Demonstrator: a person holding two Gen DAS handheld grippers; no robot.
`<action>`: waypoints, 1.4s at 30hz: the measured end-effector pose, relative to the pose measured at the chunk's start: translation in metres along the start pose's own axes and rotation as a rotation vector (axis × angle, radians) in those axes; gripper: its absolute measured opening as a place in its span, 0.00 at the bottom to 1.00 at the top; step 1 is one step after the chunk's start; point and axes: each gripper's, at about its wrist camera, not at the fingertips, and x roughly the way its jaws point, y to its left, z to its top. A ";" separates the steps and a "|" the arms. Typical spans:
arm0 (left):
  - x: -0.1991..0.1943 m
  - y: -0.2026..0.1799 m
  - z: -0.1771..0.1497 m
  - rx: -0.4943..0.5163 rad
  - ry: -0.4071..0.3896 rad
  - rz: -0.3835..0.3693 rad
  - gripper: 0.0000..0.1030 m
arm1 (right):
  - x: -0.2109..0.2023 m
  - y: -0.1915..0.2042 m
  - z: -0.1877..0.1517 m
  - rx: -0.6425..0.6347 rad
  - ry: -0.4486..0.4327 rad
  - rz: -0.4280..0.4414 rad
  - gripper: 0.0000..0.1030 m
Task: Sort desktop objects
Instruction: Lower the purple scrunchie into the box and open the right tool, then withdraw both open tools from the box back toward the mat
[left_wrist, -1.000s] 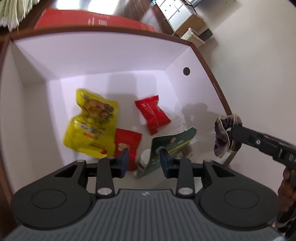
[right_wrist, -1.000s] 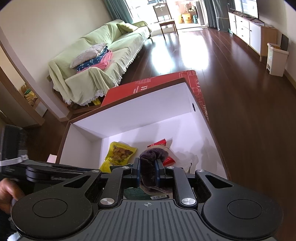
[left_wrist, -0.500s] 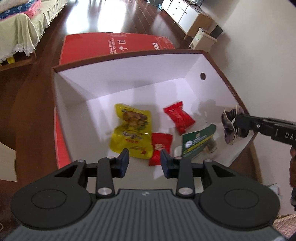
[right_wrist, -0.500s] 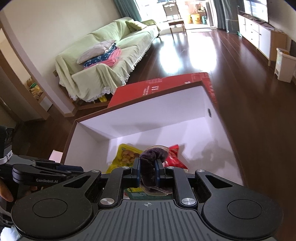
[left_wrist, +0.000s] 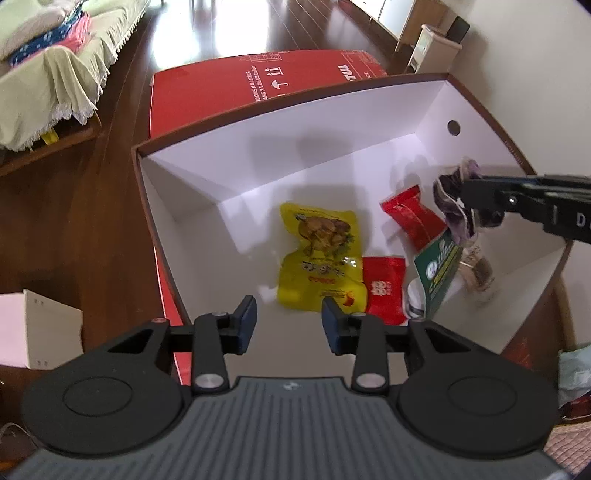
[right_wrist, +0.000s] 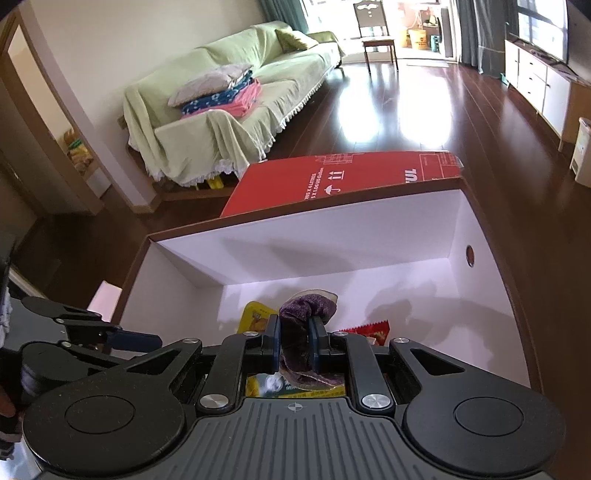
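A large open box (left_wrist: 177, 236) (right_wrist: 332, 236), white inside and red outside, stands on the floor. On its bottom lie a yellow snack bag (left_wrist: 317, 254) (right_wrist: 255, 319), two red packets (left_wrist: 413, 218) (left_wrist: 382, 290) and a green packet (left_wrist: 439, 269) leaning over a small jar (left_wrist: 476, 269). My right gripper (right_wrist: 294, 349) (left_wrist: 456, 197) is shut on a purple scrunchie (right_wrist: 306, 314) (left_wrist: 452, 201) and hangs above the box's right side. Above the near wall, my left gripper (left_wrist: 289, 325) is open and holds nothing.
The box's red flap (left_wrist: 258, 85) lies open behind it. A small white box (left_wrist: 33, 332) sits at the left on the dark wood floor. A sofa with a green cover (right_wrist: 229, 110) and folded bedding stands further back, a white cabinet (right_wrist: 535, 81) at the right.
The left gripper has pulled up and back out of the box, still open. The right gripper has carried the scrunchie from the box's right edge to over its inside.
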 end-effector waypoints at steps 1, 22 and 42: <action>0.002 -0.001 0.001 0.007 0.000 0.004 0.33 | 0.004 0.000 0.001 -0.007 0.002 -0.002 0.14; 0.017 -0.008 0.015 0.053 -0.006 0.027 0.41 | 0.046 -0.020 0.012 -0.022 -0.018 -0.107 0.78; 0.004 -0.025 0.015 0.080 -0.022 0.029 0.45 | -0.019 -0.017 -0.009 0.002 -0.025 -0.086 0.78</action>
